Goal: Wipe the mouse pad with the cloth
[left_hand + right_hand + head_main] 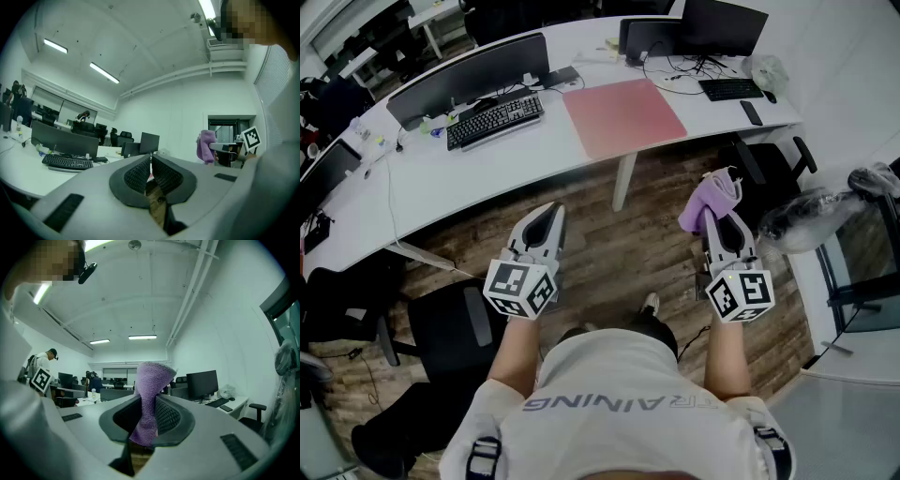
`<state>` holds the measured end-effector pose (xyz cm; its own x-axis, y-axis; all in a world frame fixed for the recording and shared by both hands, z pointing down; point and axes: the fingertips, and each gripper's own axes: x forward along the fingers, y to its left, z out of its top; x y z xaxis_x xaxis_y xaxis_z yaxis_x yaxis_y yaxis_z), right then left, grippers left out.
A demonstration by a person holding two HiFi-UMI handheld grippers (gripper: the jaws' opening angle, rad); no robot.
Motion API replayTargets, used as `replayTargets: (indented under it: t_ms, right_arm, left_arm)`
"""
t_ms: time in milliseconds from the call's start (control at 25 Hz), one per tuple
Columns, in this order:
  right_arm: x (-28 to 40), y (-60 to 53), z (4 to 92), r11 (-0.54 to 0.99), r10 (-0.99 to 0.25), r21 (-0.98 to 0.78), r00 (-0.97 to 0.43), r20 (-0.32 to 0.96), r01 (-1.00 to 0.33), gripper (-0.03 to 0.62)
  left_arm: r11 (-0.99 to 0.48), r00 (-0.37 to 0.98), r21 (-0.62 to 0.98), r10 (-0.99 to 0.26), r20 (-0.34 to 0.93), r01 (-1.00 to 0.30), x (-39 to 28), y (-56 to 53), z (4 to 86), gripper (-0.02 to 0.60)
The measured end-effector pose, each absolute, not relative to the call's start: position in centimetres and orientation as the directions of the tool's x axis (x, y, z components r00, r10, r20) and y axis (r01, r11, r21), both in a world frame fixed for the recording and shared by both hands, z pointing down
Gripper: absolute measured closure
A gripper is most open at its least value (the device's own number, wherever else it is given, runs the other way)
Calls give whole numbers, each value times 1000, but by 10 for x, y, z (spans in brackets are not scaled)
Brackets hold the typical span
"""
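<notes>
- The mouse pad (pixel 623 117), pink, lies flat on the white desk (pixel 487 178) with nothing on it, well apart from both grippers.
- The cloth (pixel 712 200), purple, is off the pad, at about 5 o'clock from it, up in the air over the wood floor (pixel 609 253).
- The right gripper (pixel 719 220) has its jaws clamped on that cloth. In the right gripper view the cloth (pixel 147 404) rises from between the jaws and folds over above them.
- The left gripper (pixel 551 214) sits at 9 o'clock from the right one. Its ribbed pads (pixel 136 175) are pressed together at the tips with nothing between them.
- A black keyboard (pixel 495 120) lies at 9 o'clock from the pad, with a monitor (pixel 469 80) just behind it.
- A black office chair (pixel 450 328) stands at 7 o'clock from the left gripper.
</notes>
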<state>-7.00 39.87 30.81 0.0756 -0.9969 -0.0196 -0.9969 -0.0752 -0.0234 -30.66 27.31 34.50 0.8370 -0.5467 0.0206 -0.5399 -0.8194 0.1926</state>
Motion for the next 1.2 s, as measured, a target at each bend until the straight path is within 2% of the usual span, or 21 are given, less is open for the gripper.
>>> replayTargets:
  t_ms: [480,760,1200]
  right_arm:
    - [-57,391,311,-69,-997,-22,70,-12,-997,507]
    - [-39,383,311,-28,-998,-105,32,-46,-994,507]
    - [45,345,311,57,-997,-115,-51,-55,-992,507]
  left_arm:
    - [-817,836,192,-548,36,-544,-293,269,348,541]
    - [-813,832,189,-552,51,-550,-276,263,350,543]
    - [-781,800,182,-597,68,-598,-195,239,345,541]
